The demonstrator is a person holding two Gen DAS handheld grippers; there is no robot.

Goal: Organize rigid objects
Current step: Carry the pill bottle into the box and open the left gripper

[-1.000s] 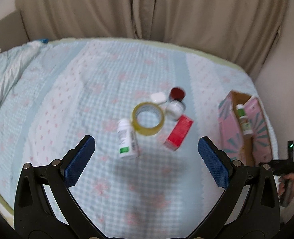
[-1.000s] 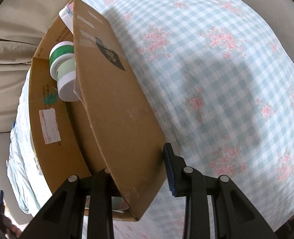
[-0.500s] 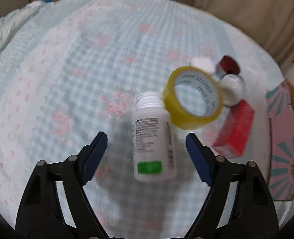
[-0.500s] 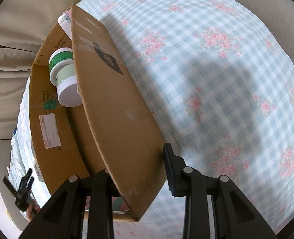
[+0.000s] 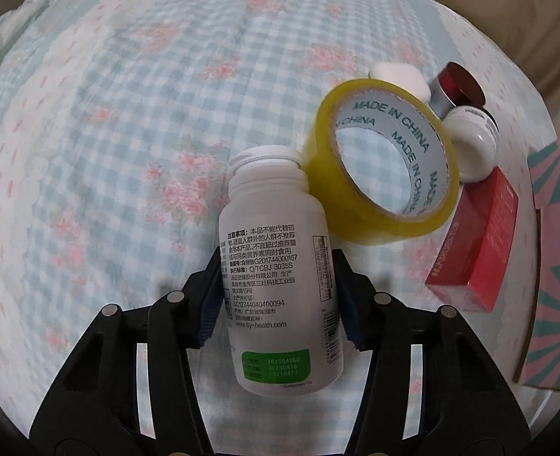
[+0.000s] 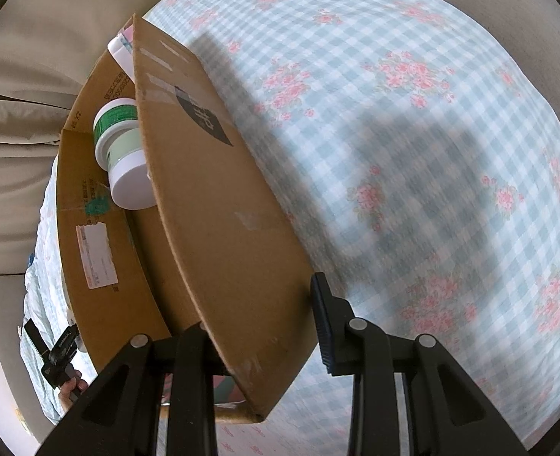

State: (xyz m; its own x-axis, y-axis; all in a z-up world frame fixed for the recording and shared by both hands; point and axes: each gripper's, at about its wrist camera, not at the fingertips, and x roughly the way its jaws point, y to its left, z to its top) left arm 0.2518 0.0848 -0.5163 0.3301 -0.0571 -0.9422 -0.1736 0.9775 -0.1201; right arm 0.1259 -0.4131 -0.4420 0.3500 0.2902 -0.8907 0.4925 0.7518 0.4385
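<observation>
One checked floral bedspread (image 5: 135,121), beige curtain (image 6: 10,121) behind.

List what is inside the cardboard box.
A green-and-white jar lies inside the cardboard box. Its near flap hides the rest of the interior.

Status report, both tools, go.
Left tool closing around white plastic pill bottle. Right tool shut on brown cardboard box flap. Yellow tape roll touching bottle.

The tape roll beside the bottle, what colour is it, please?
Yellow tape roll, clearest in the left wrist view.
</observation>
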